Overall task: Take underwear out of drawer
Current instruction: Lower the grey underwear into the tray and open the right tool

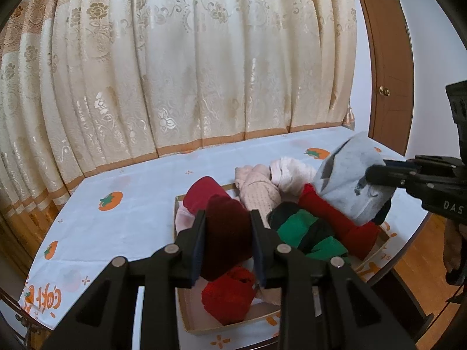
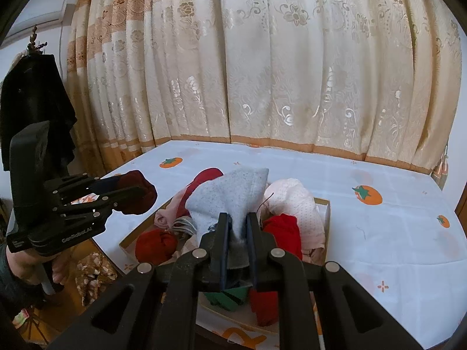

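Both grippers have something right now. The left gripper [image 1: 227,245] has its fingers pinched in on a dark maroon rolled-up piece of underwear [image 1: 226,233], holding it up over the shallow cardboard drawer tray [image 1: 186,315]; in the right wrist view that bundle sits out past the tray's left edge. The right gripper [image 2: 237,250] has its fingers squeezed nearly all the way together on a light grey folded fabric piece [image 2: 233,198], lifted above the pile. Left in the tray: a bright red rolled bundle [image 1: 229,297], a green and black striped piece [image 1: 309,233], a long red roll [image 1: 335,218] and some pale pink knit pieces [image 1: 259,189]. The tray sits on a table with a white cloth printed with orange persimmons [image 2: 394,233], with cream floral curtains [image 2: 262,73] behind it.
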A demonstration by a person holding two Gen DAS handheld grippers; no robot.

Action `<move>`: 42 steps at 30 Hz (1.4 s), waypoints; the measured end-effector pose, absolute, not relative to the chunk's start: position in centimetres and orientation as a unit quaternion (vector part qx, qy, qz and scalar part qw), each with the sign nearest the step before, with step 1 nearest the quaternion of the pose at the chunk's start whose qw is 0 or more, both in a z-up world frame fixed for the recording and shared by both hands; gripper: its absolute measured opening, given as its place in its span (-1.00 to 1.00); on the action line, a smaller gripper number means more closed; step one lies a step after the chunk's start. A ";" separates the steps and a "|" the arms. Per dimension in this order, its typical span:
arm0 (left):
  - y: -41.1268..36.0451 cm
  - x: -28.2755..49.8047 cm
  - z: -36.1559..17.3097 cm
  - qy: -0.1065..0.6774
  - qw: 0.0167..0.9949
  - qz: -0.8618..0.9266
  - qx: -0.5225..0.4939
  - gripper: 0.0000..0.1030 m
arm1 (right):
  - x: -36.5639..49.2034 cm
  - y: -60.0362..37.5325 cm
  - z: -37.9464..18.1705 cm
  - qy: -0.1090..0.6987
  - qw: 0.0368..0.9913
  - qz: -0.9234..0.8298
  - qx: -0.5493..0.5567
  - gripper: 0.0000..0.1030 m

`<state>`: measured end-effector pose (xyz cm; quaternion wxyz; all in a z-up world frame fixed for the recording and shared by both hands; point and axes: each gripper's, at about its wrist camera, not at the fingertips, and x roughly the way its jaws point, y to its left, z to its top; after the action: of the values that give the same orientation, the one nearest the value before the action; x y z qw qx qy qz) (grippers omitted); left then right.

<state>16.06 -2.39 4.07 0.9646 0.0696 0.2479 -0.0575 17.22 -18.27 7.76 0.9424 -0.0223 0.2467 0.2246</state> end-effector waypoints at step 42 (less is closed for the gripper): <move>-6.6 22.2 0.5 0.296 0.948 -0.094 0.062 -0.48 | 25.5 -18.3 4.6 0.320 0.929 0.186 -0.018 -0.74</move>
<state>22.20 -6.64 0.50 0.9485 0.0620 0.2962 -0.0938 25.48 -18.31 4.60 0.9289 -0.0181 0.3196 0.1864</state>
